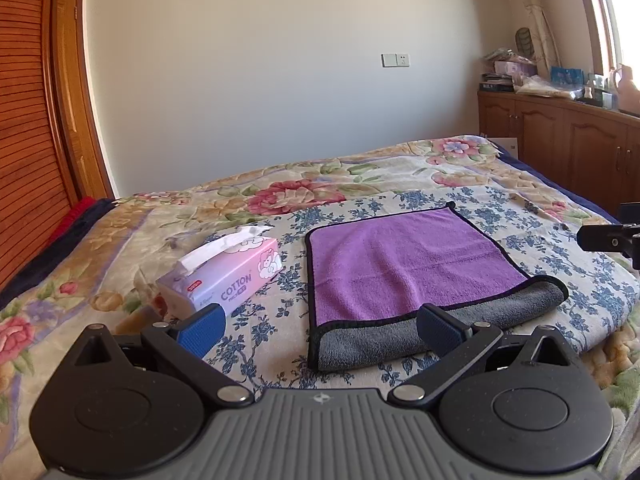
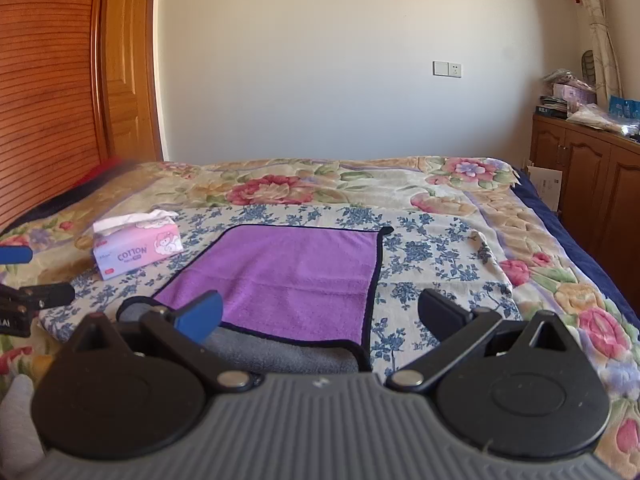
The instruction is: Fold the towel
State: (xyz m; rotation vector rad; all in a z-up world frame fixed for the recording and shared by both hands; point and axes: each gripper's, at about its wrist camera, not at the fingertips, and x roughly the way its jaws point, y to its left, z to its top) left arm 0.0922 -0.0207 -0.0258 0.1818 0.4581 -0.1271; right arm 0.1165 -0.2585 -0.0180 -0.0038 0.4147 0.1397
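Observation:
A purple towel [image 1: 400, 264] with a black hem lies on a blue-flowered cloth [image 1: 580, 272] on the bed. It is folded over, and its grey underside [image 1: 400, 340] sticks out along the near edge. My left gripper [image 1: 320, 324] hovers open just short of the towel's near left corner, holding nothing. In the right wrist view the same towel [image 2: 288, 276] lies ahead, grey strip [image 2: 280, 354] nearest. My right gripper [image 2: 320, 316] is open over the towel's near right corner, empty. Part of the left gripper [image 2: 24, 300] shows at the left edge there.
A pink tissue box [image 1: 224, 276] [image 2: 136, 250] sits left of the towel. The bed carries a big floral quilt [image 1: 320, 184]. A wooden cabinet [image 1: 560, 136] with clutter on top stands along the right wall, a wooden door [image 2: 128, 60] at the left.

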